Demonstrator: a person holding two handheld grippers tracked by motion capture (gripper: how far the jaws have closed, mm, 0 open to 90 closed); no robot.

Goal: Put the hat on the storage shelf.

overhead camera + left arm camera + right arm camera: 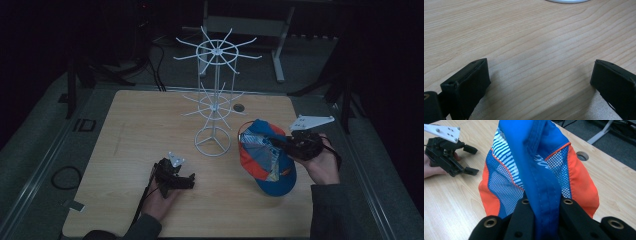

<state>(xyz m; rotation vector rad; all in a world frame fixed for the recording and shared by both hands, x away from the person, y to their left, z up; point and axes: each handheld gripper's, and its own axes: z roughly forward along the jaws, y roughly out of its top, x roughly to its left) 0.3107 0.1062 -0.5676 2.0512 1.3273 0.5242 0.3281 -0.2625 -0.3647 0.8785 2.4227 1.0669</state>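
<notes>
Your left gripper (pixel 186 181) rests low and left of centre on the table (pixel 130 130), jaws wide with nothing between them. Your right gripper (pixel 280 146), at right, is clamped on the one cap (pixel 267 160). Beyond, at centre, stands one white rack (pixel 214 95).
</notes>
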